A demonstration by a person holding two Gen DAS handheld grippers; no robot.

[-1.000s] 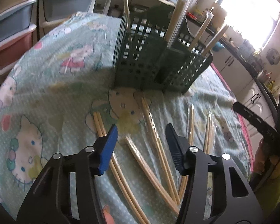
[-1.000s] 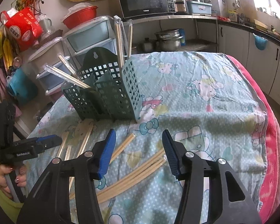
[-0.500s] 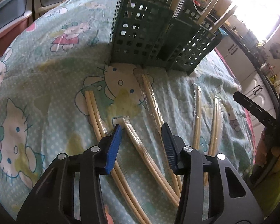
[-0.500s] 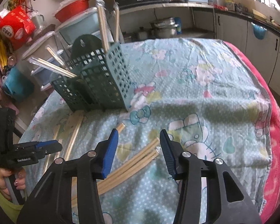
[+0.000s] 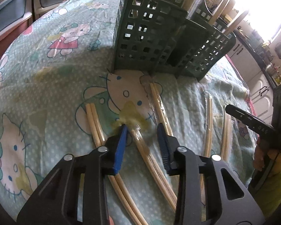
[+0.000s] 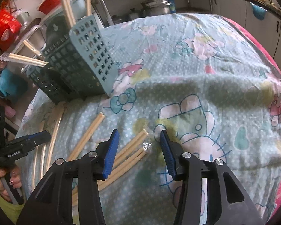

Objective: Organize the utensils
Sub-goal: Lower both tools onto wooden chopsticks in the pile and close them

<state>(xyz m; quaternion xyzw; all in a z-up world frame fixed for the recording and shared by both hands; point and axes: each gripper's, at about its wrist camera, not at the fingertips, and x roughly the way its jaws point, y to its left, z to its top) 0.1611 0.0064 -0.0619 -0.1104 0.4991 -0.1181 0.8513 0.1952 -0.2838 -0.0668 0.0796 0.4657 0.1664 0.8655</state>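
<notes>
Several pairs of wooden chopsticks, some in clear wrappers, lie on the Hello Kitty cloth in front of a dark green perforated utensil holder that holds more chopsticks. My left gripper is open, low over the cloth, its jaws either side of the top end of a wrapped chopstick pair. My right gripper is open and straddles the tips of another few wrapped pairs. The holder also shows in the right wrist view.
More chopstick pairs lie left and right of the left gripper. The other gripper shows at the right edge. Plastic drawers and kitchen cabinets surround the table. A pink blanket edge runs along the right.
Both grippers have come down and forward towards the cloth. The left jaws now straddle a wrapped pair; the right jaws have come over the tips of other pairs. Both stay open.
</notes>
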